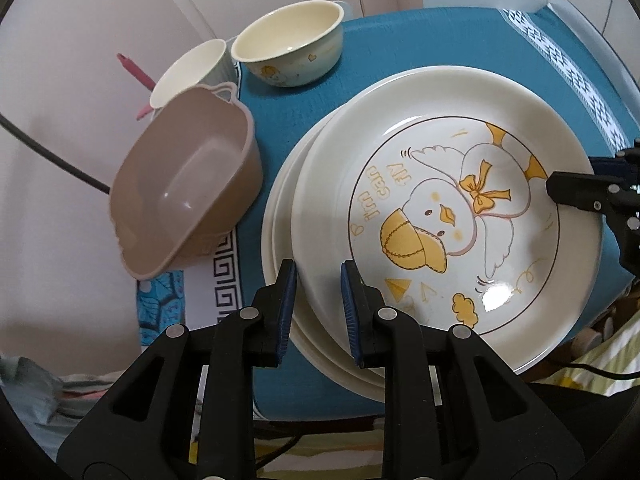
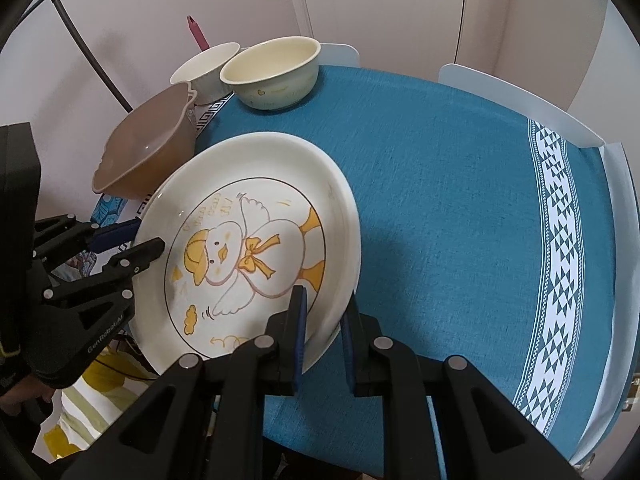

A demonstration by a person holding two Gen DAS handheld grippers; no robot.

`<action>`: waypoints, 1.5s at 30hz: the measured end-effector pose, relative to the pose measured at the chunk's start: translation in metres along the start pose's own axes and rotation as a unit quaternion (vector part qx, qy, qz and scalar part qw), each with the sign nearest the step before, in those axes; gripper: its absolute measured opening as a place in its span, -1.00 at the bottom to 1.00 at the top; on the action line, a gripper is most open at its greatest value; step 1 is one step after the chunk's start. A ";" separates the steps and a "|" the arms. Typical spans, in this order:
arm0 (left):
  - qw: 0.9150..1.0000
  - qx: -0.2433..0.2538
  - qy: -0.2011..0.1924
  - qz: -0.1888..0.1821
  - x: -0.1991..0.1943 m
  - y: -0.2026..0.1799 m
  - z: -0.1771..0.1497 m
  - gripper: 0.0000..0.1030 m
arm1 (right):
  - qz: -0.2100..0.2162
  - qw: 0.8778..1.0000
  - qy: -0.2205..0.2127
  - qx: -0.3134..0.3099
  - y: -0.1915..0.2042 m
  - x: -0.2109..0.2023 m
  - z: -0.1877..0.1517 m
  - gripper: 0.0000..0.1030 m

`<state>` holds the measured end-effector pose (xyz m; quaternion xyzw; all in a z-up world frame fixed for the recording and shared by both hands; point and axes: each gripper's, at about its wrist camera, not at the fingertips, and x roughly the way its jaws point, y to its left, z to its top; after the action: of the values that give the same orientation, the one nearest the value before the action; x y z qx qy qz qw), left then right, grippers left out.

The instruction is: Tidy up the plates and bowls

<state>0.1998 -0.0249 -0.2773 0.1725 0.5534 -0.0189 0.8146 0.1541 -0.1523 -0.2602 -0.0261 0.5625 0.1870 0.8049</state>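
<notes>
Glazed cream ceramic, the round duck-print plate [image 1: 448, 216] sits on top of a plate stack on the blue tablecloth [image 2: 440, 184]. We hold it by opposite rims: our left gripper [image 1: 318, 280] and right gripper [image 2: 326, 308] are each clamped narrowly on the lip. We judge it stiff, slippery, breakable, so rim grips suit
</notes>
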 end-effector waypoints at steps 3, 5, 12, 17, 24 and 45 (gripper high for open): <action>1.000 0.000 -0.003 0.004 -0.001 0.003 -0.002 -0.63 | -0.006 1.000 0.004 -0.001 0.002 0.002 0.002 -0.71; 1.000 -0.003 -0.003 0.004 -0.002 0.006 -0.005 -0.63 | -0.012 1.000 0.007 -0.005 0.004 0.003 0.003 -0.71; 1.000 -0.010 -0.007 0.003 -0.003 0.009 -0.006 -0.63 | -0.026 1.000 0.013 -0.012 0.010 0.005 0.005 -0.71; 1.000 -0.014 -0.009 0.000 -0.004 0.010 -0.006 -0.63 | -0.032 0.999 0.013 -0.013 0.010 0.006 0.006 -0.71; 1.000 -0.019 -0.010 -0.002 -0.004 0.011 -0.006 -0.63 | -0.040 0.999 0.014 -0.015 0.012 0.006 0.006 -0.71; 0.973 -0.202 -0.102 -0.037 -0.103 0.100 0.015 -0.35 | 0.064 0.994 -0.084 -0.043 0.012 -0.065 0.053 -0.21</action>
<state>0.1952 0.0483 -0.1527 -0.0192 0.4657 0.0460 0.8836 0.1785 -0.1453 -0.1794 -0.0094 0.4852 0.2635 0.8337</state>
